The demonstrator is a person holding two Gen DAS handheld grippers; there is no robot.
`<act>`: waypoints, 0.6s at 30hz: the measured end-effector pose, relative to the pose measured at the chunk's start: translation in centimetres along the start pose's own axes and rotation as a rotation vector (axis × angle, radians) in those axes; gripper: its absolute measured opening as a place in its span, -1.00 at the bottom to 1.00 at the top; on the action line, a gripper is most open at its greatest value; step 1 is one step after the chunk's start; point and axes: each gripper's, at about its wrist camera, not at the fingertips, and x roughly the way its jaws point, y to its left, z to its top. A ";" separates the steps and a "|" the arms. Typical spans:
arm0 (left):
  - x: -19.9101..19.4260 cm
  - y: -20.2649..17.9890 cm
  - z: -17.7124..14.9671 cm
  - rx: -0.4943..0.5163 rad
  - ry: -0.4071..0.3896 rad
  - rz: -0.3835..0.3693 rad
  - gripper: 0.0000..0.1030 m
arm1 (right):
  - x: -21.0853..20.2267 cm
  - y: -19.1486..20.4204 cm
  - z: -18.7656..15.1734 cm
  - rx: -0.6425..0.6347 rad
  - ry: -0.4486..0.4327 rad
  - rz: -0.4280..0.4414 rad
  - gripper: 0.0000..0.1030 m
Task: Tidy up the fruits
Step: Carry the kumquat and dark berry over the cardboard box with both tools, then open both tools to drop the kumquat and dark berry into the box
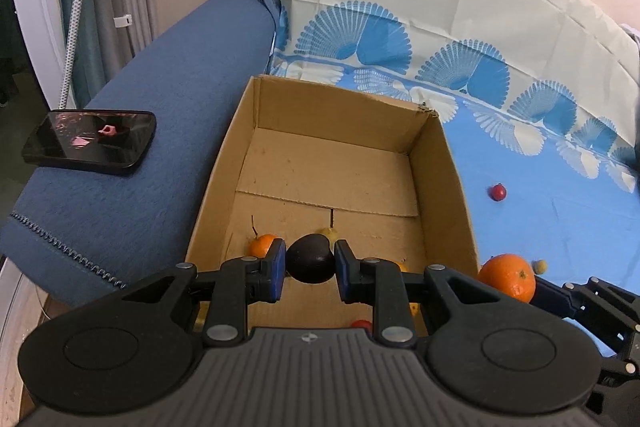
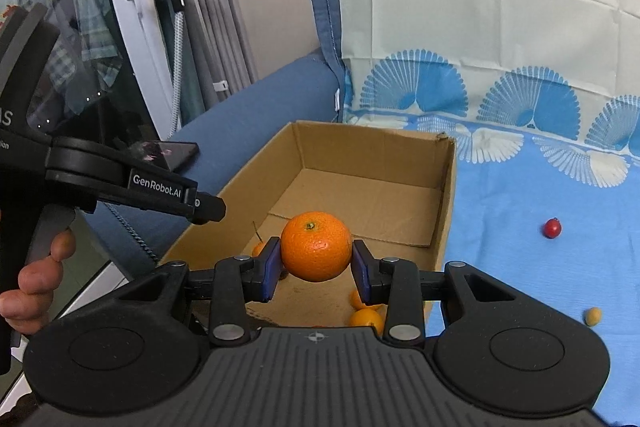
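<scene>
My left gripper (image 1: pixel 310 267) is shut on a dark plum (image 1: pixel 310 259) and holds it above the near end of the open cardboard box (image 1: pixel 456 187). My right gripper (image 2: pixel 316 265) is shut on a large orange (image 2: pixel 316 251) and holds it over the box's near right part (image 2: pixel 448 211). The same orange shows in the left wrist view (image 1: pixel 508 277), right of the box wall. Small oranges lie on the box floor (image 1: pixel 262 245) (image 2: pixel 366 319). A red cherry-like fruit (image 1: pixel 497 192) (image 2: pixel 552 227) and a small yellowish fruit (image 2: pixel 592 315) lie on the blue cloth.
The box stands on a blue patterned cloth (image 1: pixel 560 211) over a blue sofa. A black phone (image 1: pixel 90 141) lies on the sofa armrest (image 1: pixel 160 131) left of the box. A door and a steamer pole (image 2: pixel 176 27) stand at far left.
</scene>
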 end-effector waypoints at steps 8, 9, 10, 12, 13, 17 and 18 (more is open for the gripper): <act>3.6 0.0 1.2 0.001 0.027 0.006 -0.45 | 3.2 -0.9 0.0 0.008 0.041 -0.007 -0.25; 4.1 -0.1 1.3 0.001 0.031 0.009 -0.45 | 3.6 -1.0 0.0 0.007 0.046 -0.008 -0.25; 4.5 -0.1 1.5 0.001 0.033 0.010 -0.45 | 4.0 -1.0 -0.1 0.006 0.051 -0.009 -0.25; 5.5 -0.1 1.6 -0.002 0.042 0.014 -0.45 | 4.7 -1.1 -0.2 0.005 0.062 -0.008 -0.25; 6.0 -0.1 1.7 -0.001 0.045 0.014 -0.45 | 5.1 -1.2 -0.2 0.006 0.069 -0.007 -0.25; 7.8 -0.2 1.8 0.004 0.061 0.030 -0.45 | 6.5 -1.5 -0.5 0.008 0.090 -0.006 -0.25; 8.3 -0.3 1.8 0.007 0.064 0.034 -0.45 | 6.8 -1.5 -0.6 0.007 0.096 -0.005 -0.25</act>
